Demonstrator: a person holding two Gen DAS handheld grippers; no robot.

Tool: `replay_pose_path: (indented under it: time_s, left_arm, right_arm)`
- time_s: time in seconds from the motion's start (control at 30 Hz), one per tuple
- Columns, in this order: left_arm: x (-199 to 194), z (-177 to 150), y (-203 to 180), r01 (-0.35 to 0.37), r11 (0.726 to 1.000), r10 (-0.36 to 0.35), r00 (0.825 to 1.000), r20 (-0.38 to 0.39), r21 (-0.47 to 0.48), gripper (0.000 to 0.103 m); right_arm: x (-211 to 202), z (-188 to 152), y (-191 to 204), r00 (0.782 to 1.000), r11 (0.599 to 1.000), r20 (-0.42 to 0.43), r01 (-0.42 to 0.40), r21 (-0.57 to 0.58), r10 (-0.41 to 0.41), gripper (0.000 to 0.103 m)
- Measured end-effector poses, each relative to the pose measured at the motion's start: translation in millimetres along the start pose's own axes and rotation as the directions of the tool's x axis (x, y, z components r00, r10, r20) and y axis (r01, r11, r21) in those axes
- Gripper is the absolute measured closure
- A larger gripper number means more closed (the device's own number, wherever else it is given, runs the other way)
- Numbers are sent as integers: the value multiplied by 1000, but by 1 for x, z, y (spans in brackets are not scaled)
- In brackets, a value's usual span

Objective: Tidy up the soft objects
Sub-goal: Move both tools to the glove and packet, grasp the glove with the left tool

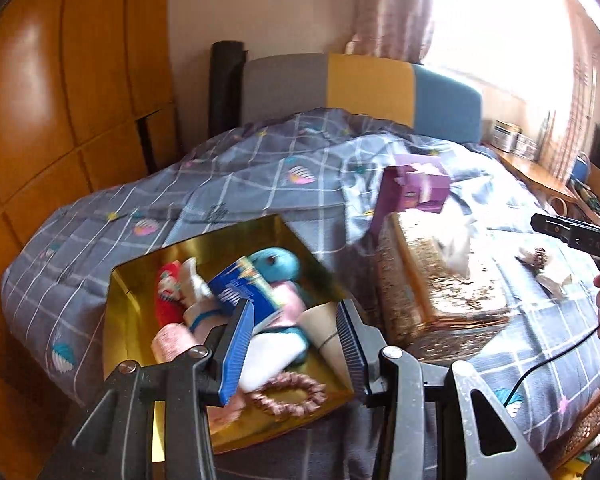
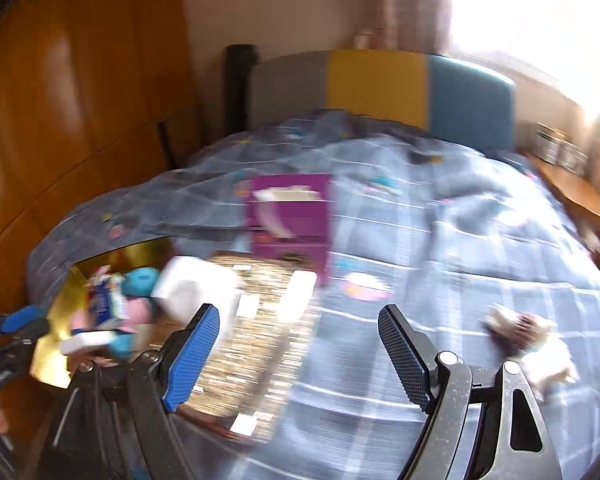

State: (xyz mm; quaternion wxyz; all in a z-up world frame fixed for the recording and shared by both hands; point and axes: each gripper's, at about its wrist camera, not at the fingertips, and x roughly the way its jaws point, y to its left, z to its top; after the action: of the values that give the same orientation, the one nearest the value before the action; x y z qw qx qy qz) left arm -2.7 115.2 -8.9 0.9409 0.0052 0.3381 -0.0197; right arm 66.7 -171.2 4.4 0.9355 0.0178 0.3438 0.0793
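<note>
Both our grippers are spread and empty; the fluffy toy point(image 2: 528, 344) lies just right of our right gripper point(image 2: 300, 352), far from our left gripper point(image 1: 296, 336).

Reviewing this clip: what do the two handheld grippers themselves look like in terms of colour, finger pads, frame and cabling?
Both match: the left gripper and right gripper have dark grey metal frames with triangular cut-outs and silver pivot bolts. Each finger carries a ribbed pad on a blue backing. The left wrist view also shows the right gripper's black body with a thin black cable trailing below it.
</note>
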Motion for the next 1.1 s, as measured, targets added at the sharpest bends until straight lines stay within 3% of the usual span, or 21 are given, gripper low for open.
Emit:
replay_pose_path:
  time_s: [0.23,0.43,0.57,0.73,0.77,0.8,0.83,0.9,1.0,1.1]
  left_arm:
    - [-2,11,-44,46,995,-47,999,12,91,60]
    - [-4,22,-83,106,980,-109,994,9,171,60]
    - [-2,33,-111,164,965,-167,986,-4,205,60]
    - [7,46,-147,241,942,-241,970,-28,233,60]
    - [10,47,-155,260,934,-257,965,-45,243,60]
    - [14,48,-162,271,929,-265,962,-60,251,60]
    - [18,48,-171,274,927,-265,962,-69,257,60]
    - [25,47,-189,303,915,-285,953,-104,266,60]
    - [36,46,-215,337,900,-308,940,-145,276,60]
    - [50,48,-240,365,886,-322,928,-188,284,60]
  right_arm:
    - [-14,-10,-92,987,976,-6,162,146,-163,19]
    - [-20,-22,-165,960,923,-33,277,269,-278,19]
    - [-24,-33,-221,920,841,-50,376,389,-388,19]
    - [-34,-63,-278,856,693,-100,474,544,-507,19]
    - [-34,-69,-289,864,657,-144,466,593,-483,22]
    - [-37,-75,-299,885,632,-129,416,654,-448,24]
    - [-39,-78,-304,892,616,-126,396,681,-434,24]
    - [-36,-81,-308,892,601,-153,405,689,-425,24]
    - [-31,-86,-310,917,593,-153,358,721,-367,24]
    - [-28,-88,-309,918,591,-171,365,720,-358,24]
